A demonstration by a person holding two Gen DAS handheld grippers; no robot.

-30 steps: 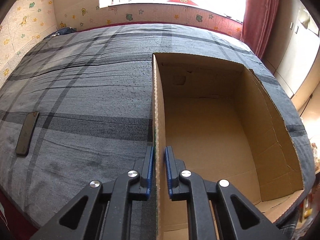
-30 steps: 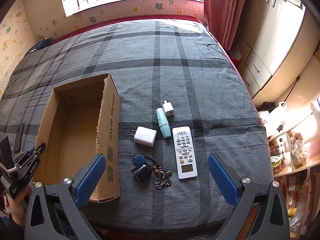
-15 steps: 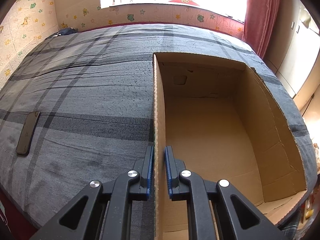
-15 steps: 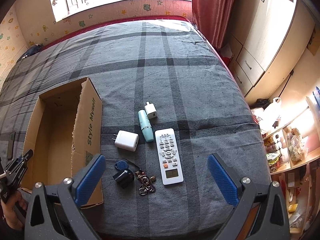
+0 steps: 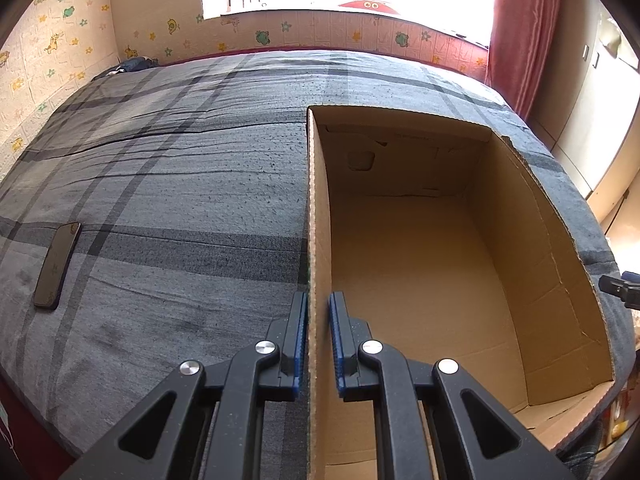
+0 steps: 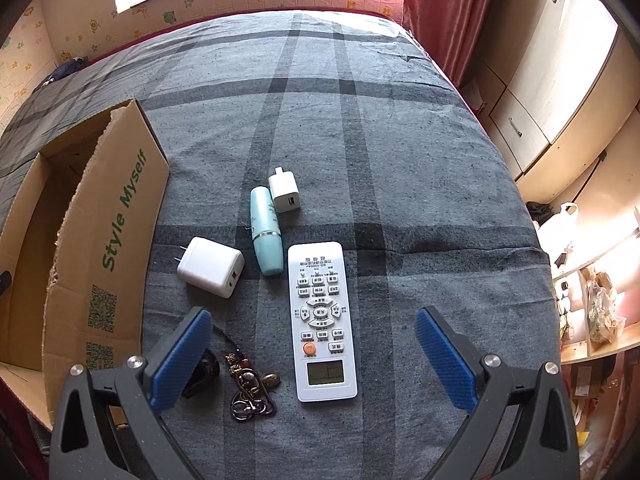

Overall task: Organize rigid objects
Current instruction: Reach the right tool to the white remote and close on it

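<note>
Left tongs (image 5: 319, 334) clamped on side wall of cardboard box (image 5: 420, 280), which sits on the bed (image 5: 160, 184). Right tongs (image 6: 314, 354) wide apart, nothing held, above the remote (image 6: 322, 320). Beside remote, left to right: big white charger (image 6: 211, 267), teal tube (image 6: 265, 236), w/ small white plug (image 6: 284, 192) just behind. Keys (image 6: 248, 386) lie near left pad. Phone (image 5: 57, 266) lies well left of box.

Box (image 6: 100, 240) left on bed (image 6: 400, 160). Right of it: large charger (image 6: 210, 267), tube (image 6: 265, 236), remote (image 6: 322, 320). Small charger (image 6: 285, 192) far of tube. Keys (image 6: 248, 384) near, left of remote.
</note>
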